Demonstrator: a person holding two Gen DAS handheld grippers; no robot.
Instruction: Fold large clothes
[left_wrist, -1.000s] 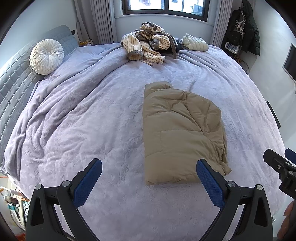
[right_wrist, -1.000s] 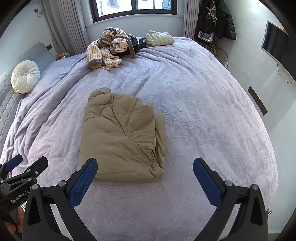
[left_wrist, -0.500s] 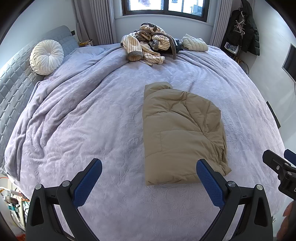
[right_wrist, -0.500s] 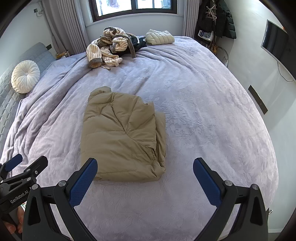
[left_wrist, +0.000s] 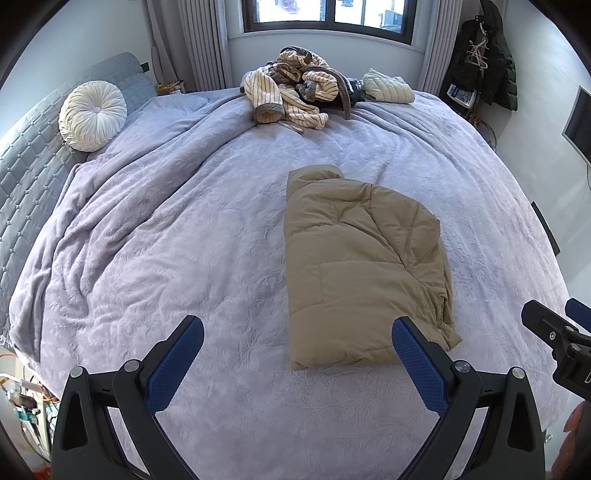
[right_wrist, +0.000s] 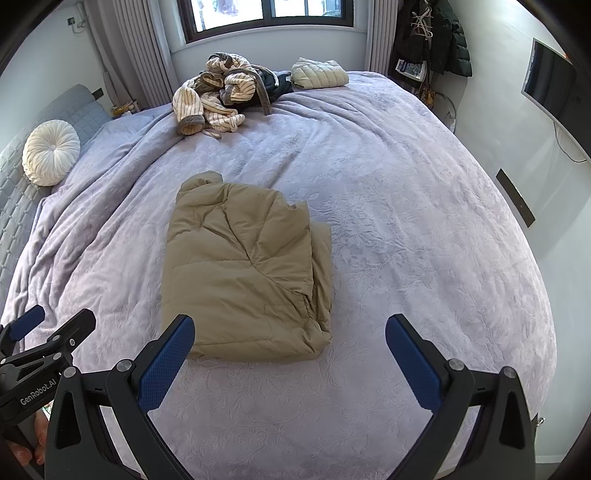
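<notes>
- The left gripper (left_wrist: 295, 354) hangs above the near edge of the bed, jaws spread wide and empty; the right gripper (right_wrist: 290, 350) beside it is likewise wide apart, holding nothing.
- Nothing lies between either gripper and the tan padded jacket (left_wrist: 364, 269).
- Farther off, a heap of striped clothes (left_wrist: 295, 92) and a pale folded garment (left_wrist: 388, 86) sit below the window; a round white cushion (left_wrist: 92, 115) leans on the headboard.
- The jacket lies folded into a thick rectangle on the lilac bedspread (left_wrist: 166, 240), mid-bed, layers showing along its right edge.
</notes>
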